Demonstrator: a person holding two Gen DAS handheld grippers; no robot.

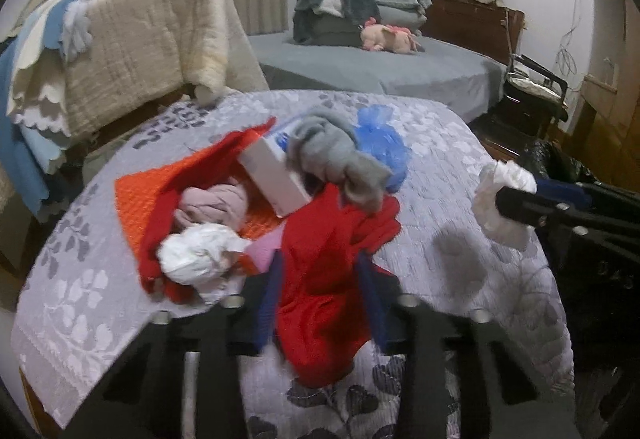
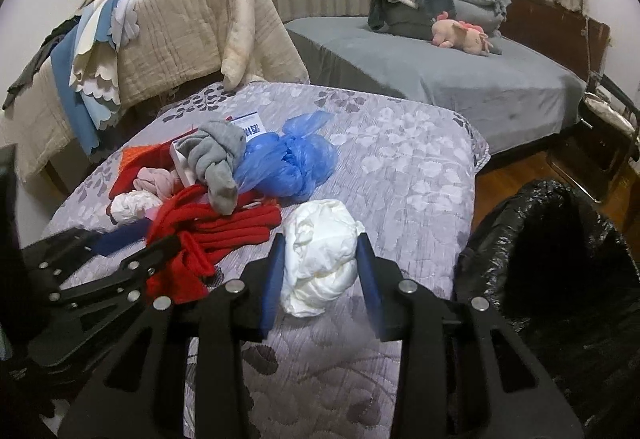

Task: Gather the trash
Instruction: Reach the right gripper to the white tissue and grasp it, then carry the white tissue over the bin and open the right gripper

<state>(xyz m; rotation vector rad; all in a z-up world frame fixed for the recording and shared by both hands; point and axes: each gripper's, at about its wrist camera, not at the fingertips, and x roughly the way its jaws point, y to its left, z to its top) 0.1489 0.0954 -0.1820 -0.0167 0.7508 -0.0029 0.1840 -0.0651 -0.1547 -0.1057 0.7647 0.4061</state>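
Observation:
My right gripper (image 2: 322, 273) is shut on a crumpled white paper wad (image 2: 320, 259) and holds it above the quilt; the wad also shows in the left wrist view (image 1: 502, 199). My left gripper (image 1: 320, 303) is closed on a red cloth (image 1: 324, 279) in the pile. A second white paper wad (image 1: 196, 255) lies at the pile's left. A blue plastic bag (image 2: 288, 163), a white box (image 1: 274, 175), a grey sock (image 2: 218, 163) and a pink sock (image 1: 212, 205) lie in the same pile. A black trash bag (image 2: 560, 279) stands open at the right.
The pile sits on a floral grey quilt (image 2: 400, 167). A beige blanket (image 2: 192, 35) drapes a chair at the back left. A grey bed (image 2: 460, 79) with a pink plush toy (image 2: 460, 33) is behind. Wooden floor (image 2: 516, 175) lies between bed and trash bag.

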